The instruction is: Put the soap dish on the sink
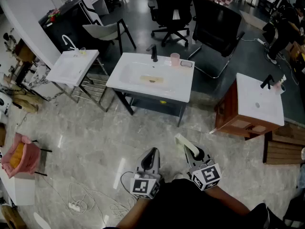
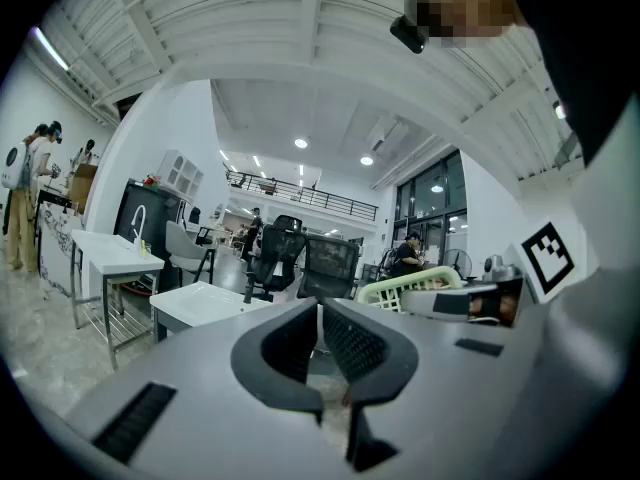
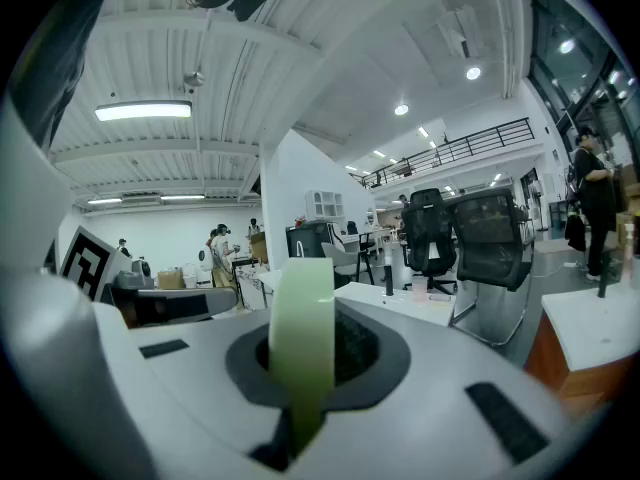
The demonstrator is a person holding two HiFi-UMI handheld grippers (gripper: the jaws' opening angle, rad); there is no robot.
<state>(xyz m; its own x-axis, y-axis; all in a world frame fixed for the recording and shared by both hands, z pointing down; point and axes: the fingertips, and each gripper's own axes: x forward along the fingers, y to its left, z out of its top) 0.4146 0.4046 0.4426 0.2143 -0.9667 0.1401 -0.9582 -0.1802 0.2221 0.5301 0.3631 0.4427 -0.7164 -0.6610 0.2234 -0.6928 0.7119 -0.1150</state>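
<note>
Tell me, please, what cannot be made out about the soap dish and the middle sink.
- soap dish: right gripper view shows it edge-on; the right gripper covers most in the head view.
- middle sink: brownish patch in its basin, head view, too small to identify.

Black sleeves point(image 1: 190, 206); grey left claw point(image 1: 152, 152) and right claw point(image 1: 188, 150), dark ribbed pads point(image 2: 356, 346), 2 white cubes point(image 1: 144, 186) with black square markers.
</note>
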